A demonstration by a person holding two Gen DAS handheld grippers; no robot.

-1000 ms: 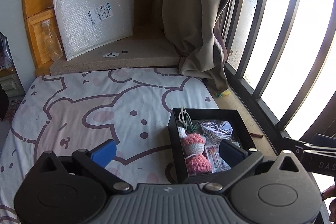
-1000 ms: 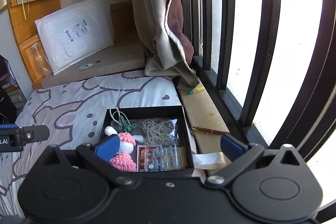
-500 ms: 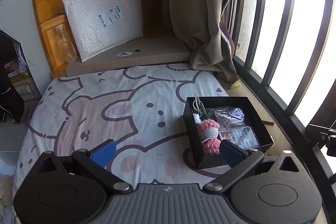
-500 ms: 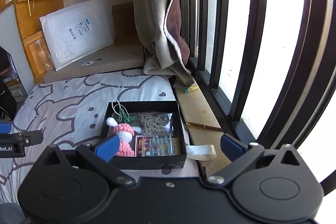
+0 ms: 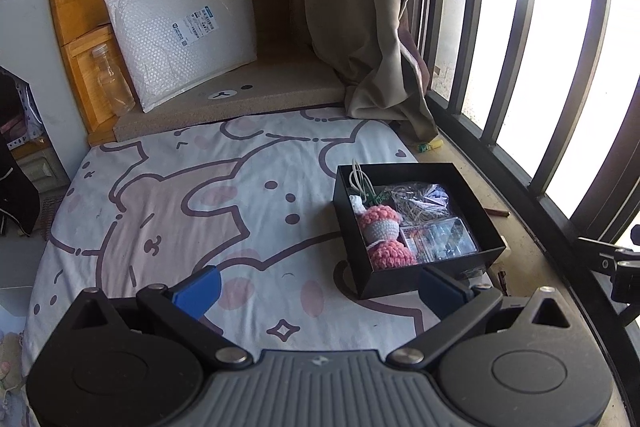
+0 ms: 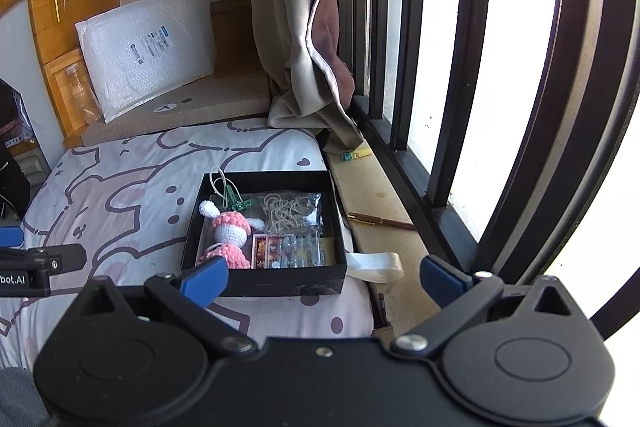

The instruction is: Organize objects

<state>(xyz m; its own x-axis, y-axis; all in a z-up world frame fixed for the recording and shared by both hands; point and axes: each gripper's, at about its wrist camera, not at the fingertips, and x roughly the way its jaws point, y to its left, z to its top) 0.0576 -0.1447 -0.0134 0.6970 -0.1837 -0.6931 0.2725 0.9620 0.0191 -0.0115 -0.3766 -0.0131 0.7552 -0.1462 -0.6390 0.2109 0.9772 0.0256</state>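
An open black box (image 5: 483,254) (image 6: 264,279) sits on the cartoon-print bed near its right edge. It holds a pink crochet doll (image 5: 380,227) (image 6: 230,229), a bag of rubber bands (image 6: 290,207), a clear packet of small items (image 6: 298,247) and a green clip (image 6: 238,203). My left gripper (image 5: 320,287) is open and empty, above the bed in front of the box. My right gripper (image 6: 324,277) is open and empty, above the box's near right corner.
A wooden ledge (image 6: 384,203) runs along the barred window with a brown pen (image 6: 380,221), a white tape strip (image 6: 376,263) and a green-yellow clip (image 6: 354,155). A beige curtain (image 6: 304,27), bubble mailer (image 5: 184,35) and brown cushion (image 5: 240,99) stand behind.
Both grippers have drawn back and up from the box, so it looks smaller and farther. Both stay open and empty. The box has not moved.
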